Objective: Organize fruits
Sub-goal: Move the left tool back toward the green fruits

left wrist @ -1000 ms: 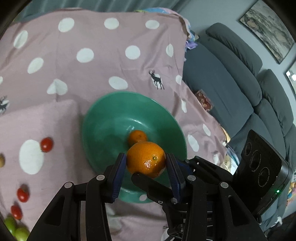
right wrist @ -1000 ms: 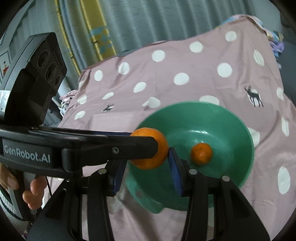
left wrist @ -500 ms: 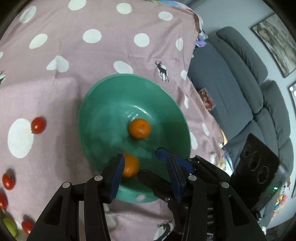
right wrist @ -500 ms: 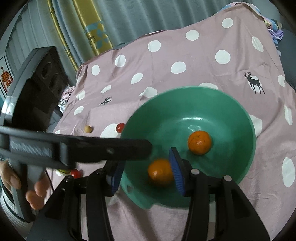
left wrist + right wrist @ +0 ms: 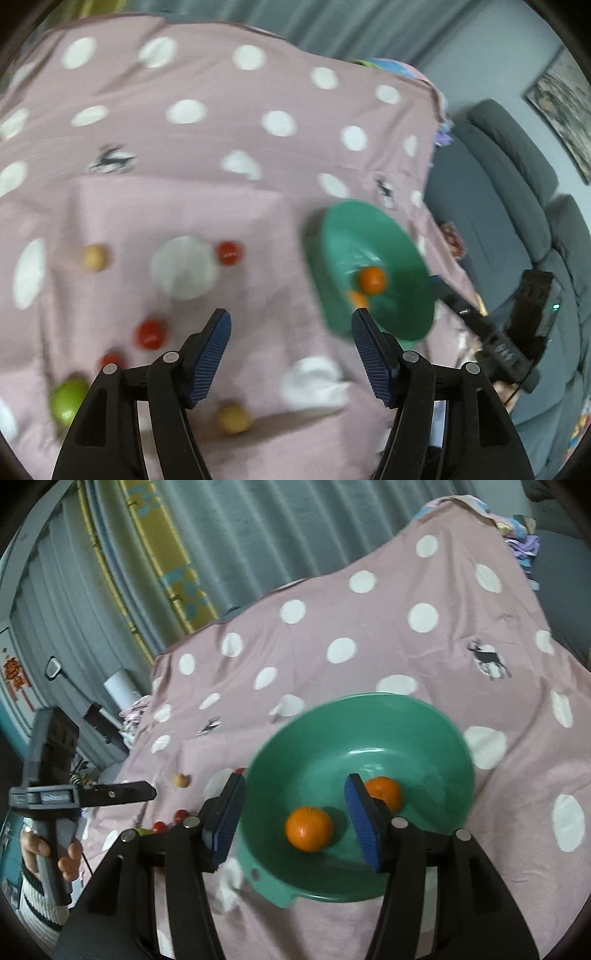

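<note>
Oranges point(image 5: 308, 828) in bowl point(image 5: 424, 720), beyond right fingers point(image 5: 360, 812)

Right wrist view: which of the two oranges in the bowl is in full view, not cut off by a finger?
The nearer orange, toward the green bowl's front rim between the right gripper's opening jaws. The other orange sits partly behind the right-hand finger.

Open cloth left of the bowl

Bare pink cloth point(image 5: 258, 229) lies between the green bowl point(image 5: 343, 236) and scattered small fruits point(image 5: 149, 334); the bowl's rim walls its right.
</note>
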Available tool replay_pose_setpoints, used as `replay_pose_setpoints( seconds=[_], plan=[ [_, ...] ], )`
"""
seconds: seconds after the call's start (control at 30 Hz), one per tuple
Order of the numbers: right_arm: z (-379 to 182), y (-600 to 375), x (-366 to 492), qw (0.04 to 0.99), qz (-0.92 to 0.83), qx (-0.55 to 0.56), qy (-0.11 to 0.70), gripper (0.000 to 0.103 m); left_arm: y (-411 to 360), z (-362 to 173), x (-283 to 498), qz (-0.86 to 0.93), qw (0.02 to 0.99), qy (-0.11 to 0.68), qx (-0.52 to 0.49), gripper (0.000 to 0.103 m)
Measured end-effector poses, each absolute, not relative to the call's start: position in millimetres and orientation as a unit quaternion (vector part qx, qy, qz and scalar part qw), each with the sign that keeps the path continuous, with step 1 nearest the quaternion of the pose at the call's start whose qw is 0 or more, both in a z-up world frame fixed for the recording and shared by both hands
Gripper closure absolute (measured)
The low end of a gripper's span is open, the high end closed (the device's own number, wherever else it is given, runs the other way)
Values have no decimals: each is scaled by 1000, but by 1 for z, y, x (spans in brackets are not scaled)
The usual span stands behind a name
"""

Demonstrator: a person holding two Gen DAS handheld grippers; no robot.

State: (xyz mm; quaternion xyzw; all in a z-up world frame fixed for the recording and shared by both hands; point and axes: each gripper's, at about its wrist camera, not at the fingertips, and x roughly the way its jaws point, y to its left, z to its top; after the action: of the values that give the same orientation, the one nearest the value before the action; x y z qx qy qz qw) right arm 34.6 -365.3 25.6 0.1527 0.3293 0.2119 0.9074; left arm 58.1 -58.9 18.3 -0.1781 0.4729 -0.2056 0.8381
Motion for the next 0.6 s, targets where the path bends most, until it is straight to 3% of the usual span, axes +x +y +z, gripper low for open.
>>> replay_pose_setpoints(
  seconds=[0.23, 0.6],
  plan=[
    [35, -312, 28, 895, 280, 111, 329, 46, 14, 0, 37, -147, 840, 475, -218, 36],
    [21, -229, 21, 855, 367, 42, 365, 46, 36, -26, 17, -148, 819, 504, -231, 36]
  ],
)
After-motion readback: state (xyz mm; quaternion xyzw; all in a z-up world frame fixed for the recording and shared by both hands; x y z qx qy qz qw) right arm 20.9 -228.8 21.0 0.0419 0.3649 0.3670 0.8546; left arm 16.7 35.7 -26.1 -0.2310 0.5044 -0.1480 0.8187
